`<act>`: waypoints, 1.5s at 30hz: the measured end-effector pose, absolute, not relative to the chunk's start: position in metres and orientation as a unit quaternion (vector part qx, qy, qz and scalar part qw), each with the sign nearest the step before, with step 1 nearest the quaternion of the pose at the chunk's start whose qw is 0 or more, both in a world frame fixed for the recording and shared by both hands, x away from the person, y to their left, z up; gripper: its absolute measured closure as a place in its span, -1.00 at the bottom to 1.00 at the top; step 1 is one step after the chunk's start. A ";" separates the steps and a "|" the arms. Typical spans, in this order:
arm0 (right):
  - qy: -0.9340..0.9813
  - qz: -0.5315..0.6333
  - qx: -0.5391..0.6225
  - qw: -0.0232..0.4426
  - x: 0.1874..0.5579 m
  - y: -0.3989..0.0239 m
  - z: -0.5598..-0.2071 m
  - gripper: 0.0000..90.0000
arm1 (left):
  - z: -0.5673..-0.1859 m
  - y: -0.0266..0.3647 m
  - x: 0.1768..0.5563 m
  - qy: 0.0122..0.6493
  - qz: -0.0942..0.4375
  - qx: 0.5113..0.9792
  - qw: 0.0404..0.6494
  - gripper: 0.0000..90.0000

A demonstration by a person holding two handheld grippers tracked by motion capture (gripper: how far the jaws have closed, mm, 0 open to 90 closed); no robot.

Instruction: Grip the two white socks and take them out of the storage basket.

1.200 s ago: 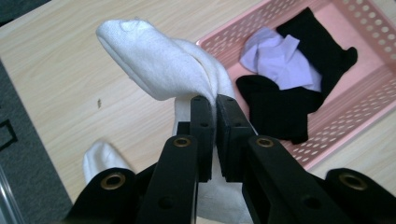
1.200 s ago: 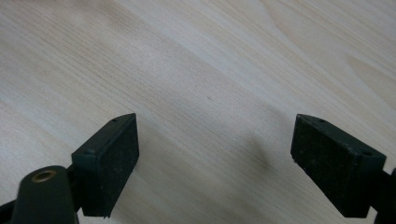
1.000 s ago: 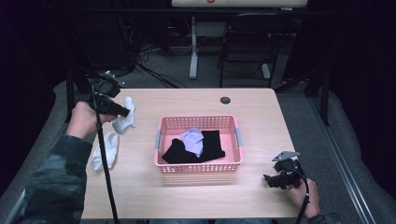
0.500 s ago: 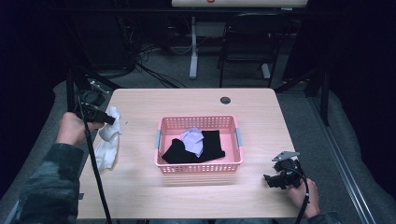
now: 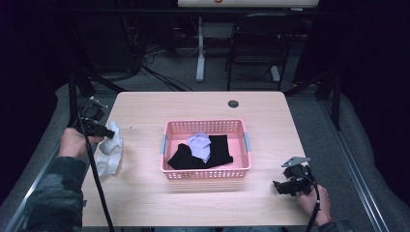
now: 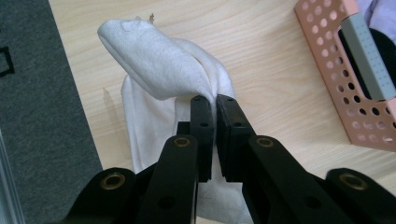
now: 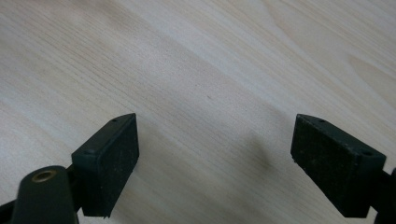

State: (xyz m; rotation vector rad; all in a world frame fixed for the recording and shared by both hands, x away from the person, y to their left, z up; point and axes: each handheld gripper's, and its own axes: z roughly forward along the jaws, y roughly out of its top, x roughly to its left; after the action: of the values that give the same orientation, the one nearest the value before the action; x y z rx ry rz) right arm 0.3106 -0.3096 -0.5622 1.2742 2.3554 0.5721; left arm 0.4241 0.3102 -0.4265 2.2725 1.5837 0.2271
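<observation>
Wooden tabletop (image 5: pixel 203 203) carries a pink basket (image 5: pixel 205 171) mid-table holding black and lavender clothes. White sock (image 6: pixel 159 79) lies near the left edge, left gripper (image 6: pixel 215 100) fingers pinched tight on it. Right gripper (image 7: pixel 215 154) fingers spread wide, holding nothing, over bare tabletop front right.

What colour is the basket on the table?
Pink basket, seen best in the high view.

white sock (image 6: pixel 159 74) pinched, draped on table's left edge.
</observation>
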 end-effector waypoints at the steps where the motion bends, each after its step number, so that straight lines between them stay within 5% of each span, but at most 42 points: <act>1: 0.843 0.205 0.456 0.200 0.311 -0.310 -0.562 -0.68 | -0.429 0.311 0.424 0.561 0.080 0.804 0.179 0.91; 17: 0.844 0.205 0.455 0.199 0.311 -0.309 -0.562 -0.68 | -0.476 0.312 0.430 0.572 0.052 0.804 0.154 0.85; 32: 0.843 0.206 0.455 0.198 0.311 -0.310 -0.562 -0.68 | -0.457 0.315 0.413 0.588 0.070 0.785 0.180 -0.43; 45: 0.843 0.204 0.456 0.200 0.311 -0.310 -0.562 -0.68 | -0.424 0.288 0.353 0.546 0.125 0.800 0.217 -0.77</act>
State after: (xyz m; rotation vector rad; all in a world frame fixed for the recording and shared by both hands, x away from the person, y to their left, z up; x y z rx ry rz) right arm 0.3107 -0.3098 -0.5622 1.2743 2.3563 0.5696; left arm 0.3533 0.2884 -0.4239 2.2159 1.5113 0.3462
